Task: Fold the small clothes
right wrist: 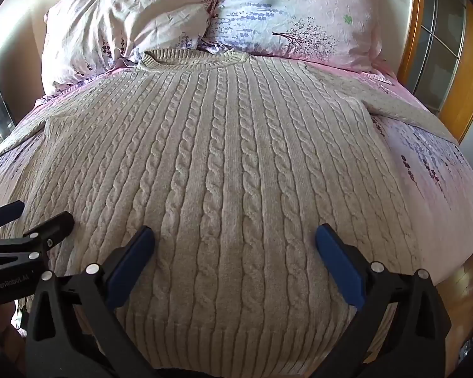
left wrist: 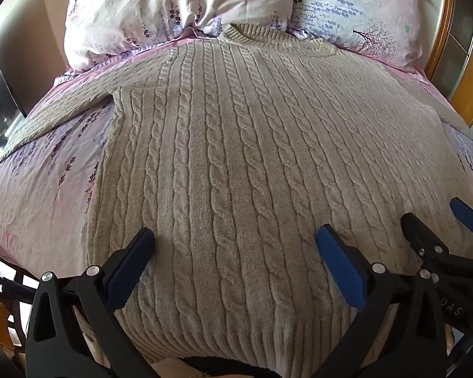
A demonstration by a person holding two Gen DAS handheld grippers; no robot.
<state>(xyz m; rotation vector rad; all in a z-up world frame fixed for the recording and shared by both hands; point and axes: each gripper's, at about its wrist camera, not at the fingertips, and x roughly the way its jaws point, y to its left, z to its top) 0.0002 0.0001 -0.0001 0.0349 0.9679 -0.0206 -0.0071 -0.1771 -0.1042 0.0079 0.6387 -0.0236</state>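
Nearest the viewer, two pairs of black tongs with blue pads hover over the bottom edge of a sweater. The left tongs [left wrist: 235,239] are spread wide, with nothing between their fingers, and they sit above the ribbed hem toward the sweater's left half. The right tongs [right wrist: 235,239] are also spread wide and hold nothing; they hang above the hem just beside the left pair. In the left wrist view, the right tongs appear at the lower right edge, and in the right wrist view, the left tongs appear at the lower left edge, so the two tools are close together side by side.

The sweater [left wrist: 236,157] is a cream cable-knit pullover. It lies flat and face up on a bed [left wrist: 31,195], with its hem nearest and its round ribbed collar [right wrist: 192,58] farthest away. Raised rope-like cables run the length of its body. Its left sleeve [left wrist: 56,113] stretches out and away to the left across the bed. Its right sleeve [right wrist: 406,110] stretches out to the right in the same way.

The bed is covered with a pink sheet printed with purple flower sprigs. Beyond the collar, two pillows in matching fabric stand side by side against the head of the bed: the left pillow [left wrist: 160,9] and the right pillow [right wrist: 299,12]. The collar lies just in front of the place where they meet. At the far right, a wooden-framed door with glass panes [right wrist: 441,37] stands beside the bed.
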